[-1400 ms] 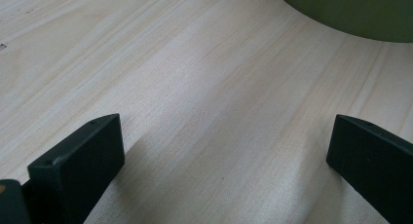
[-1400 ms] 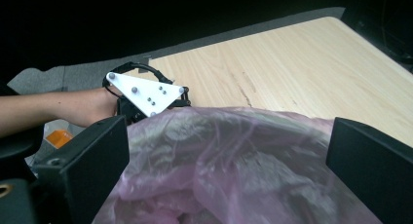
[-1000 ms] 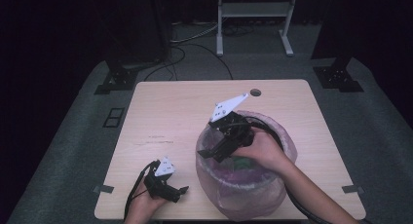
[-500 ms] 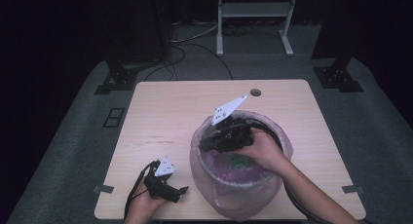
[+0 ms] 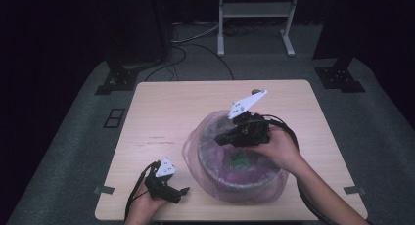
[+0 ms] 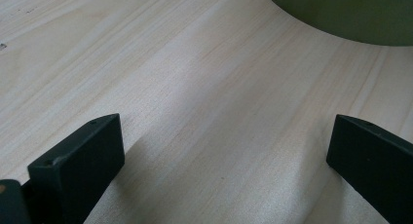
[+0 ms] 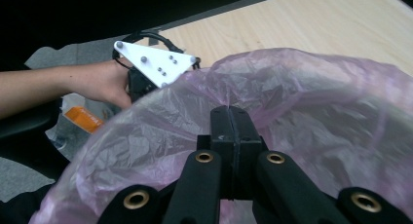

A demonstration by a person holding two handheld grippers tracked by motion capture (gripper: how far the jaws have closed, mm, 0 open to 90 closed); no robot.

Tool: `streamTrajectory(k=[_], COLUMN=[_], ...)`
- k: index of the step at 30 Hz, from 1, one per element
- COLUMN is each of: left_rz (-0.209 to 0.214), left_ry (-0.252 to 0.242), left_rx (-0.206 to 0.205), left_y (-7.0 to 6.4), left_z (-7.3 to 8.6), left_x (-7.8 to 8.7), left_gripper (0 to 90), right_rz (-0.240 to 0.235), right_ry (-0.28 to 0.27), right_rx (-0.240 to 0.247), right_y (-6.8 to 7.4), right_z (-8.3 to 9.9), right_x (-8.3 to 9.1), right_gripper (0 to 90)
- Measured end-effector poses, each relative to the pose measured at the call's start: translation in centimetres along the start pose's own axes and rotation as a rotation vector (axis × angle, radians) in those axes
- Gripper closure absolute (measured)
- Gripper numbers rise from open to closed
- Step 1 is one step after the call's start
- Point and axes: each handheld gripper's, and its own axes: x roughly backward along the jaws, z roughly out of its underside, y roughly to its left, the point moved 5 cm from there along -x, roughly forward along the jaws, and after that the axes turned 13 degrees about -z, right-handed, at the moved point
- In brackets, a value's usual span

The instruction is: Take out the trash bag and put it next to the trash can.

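Progress note: lining of the bin with the pink bag looks partly done, by my reading. The bag is already draped over the round bin, which stands on the near right part of the table. Its film bulges loosely around the rim on the left and near sides instead of lying flat against the wall.

My right gripper is over the bin's far-left rim. In the right gripper view its jaws stand pressed together with a fold of the bag pinched between them, the film rising in a ridge just ahead of the tips.

My left gripper lies low on the table near the front edge, just beside the bag but not touching it. In the left gripper view its jaws are wide apart with bare wood between them; a curved green wall, probably the bin, sits at the top edge.

Remaining, as I judge it: pull the pinched edge outward and down over the rim, work the slack around the circumference, then let go. The left gripper has no share of the work yet; it could steady the bin.
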Motion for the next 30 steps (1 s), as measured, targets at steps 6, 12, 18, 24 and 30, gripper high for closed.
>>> streamTrajectory(k=[6, 12, 18, 24, 30], left_rz=[0.001, 0.000, -0.002, -0.003, -0.004], left_ry=[0.000, 0.000, 0.000, 0.001, 0.000], left_rx=[0.002, 0.003, 0.005, 0.005, 0.007], left_y=[0.0, 0.0, 0.0, 0.0, 0.0], left_z=[0.0, 0.0, 0.0, 0.0, 0.0], left_x=[0.0, 0.0, 0.0, 0.0, 0.0], left_gripper=[0.0, 0.0, 0.0, 0.0, 0.0], right_rz=[0.047, 0.084, 0.121, 0.162, 0.220], right_ry=[-0.024, -0.053, -0.079, -0.100, -0.112], right_rx=[-0.021, -0.047, -0.074, -0.107, -0.137], right_y=[-0.2, -0.4, -0.6, -1.2, -1.7], right_z=[1.4, 3.1, 4.8, 6.7, 8.4], right_x=[2.5, 4.8, 7.2, 9.3, 11.6], right_gripper=[90.0, 90.0, 90.0, 90.0, 90.0])
